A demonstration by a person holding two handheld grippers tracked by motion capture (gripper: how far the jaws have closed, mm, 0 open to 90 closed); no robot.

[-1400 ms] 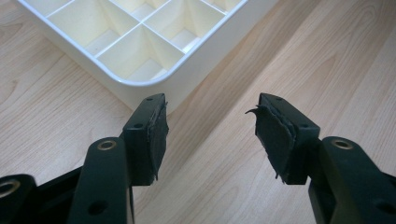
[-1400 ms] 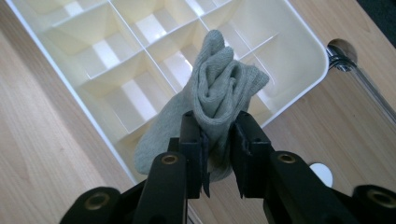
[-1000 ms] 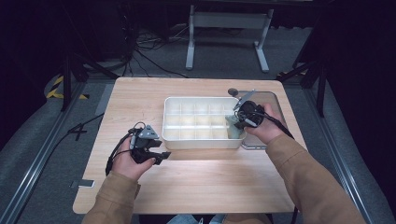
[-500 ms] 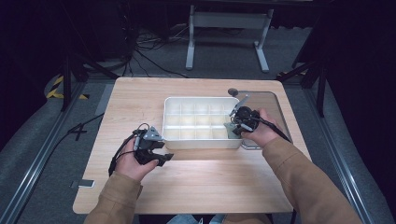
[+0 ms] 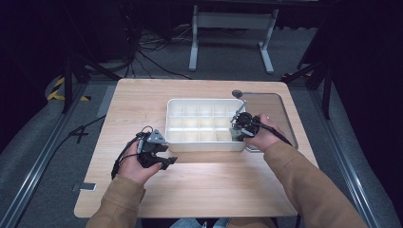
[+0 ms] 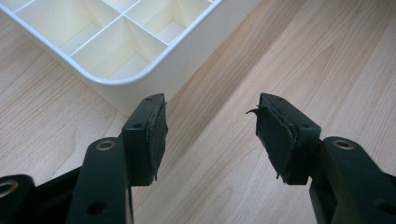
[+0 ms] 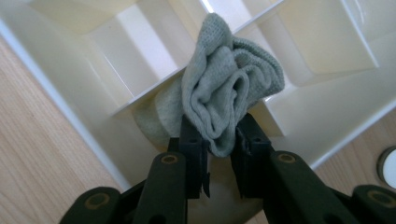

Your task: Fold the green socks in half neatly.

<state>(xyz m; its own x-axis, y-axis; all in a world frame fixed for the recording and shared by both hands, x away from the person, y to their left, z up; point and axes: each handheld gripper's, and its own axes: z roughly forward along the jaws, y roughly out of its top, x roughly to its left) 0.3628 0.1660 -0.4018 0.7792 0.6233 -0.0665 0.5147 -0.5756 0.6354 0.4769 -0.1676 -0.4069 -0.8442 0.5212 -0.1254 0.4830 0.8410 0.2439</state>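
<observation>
A white divided tray [image 5: 173,126] with several compartments sits mid-table. My right gripper [image 7: 219,144] is shut on a bunched grey-green cloth [image 7: 226,88], which hangs over a divider at the tray's [image 7: 56,98] near right corner compartment. In the high view that gripper [image 5: 236,128] is at the tray's right end, held by a hand. My left gripper [image 6: 208,133] stands open with nothing between its worn pads, over bare wood just off the tray's [image 6: 154,60] near left corner. From above, the left gripper [image 5: 164,154] rests on the table beside that corner.
A clear lid or flat tray [image 5: 280,116] lies right of the white tray, with a small round dark object [image 5: 236,93] at its far left corner. A small round white-and-metal object [image 7: 387,164] lies on the wood. Light wooden tabletop [image 5: 214,180] stretches toward the person.
The right gripper with the cloth has moved down and toward the person, to the tray's near right corner. The left gripper has shifted slightly toward the person.
</observation>
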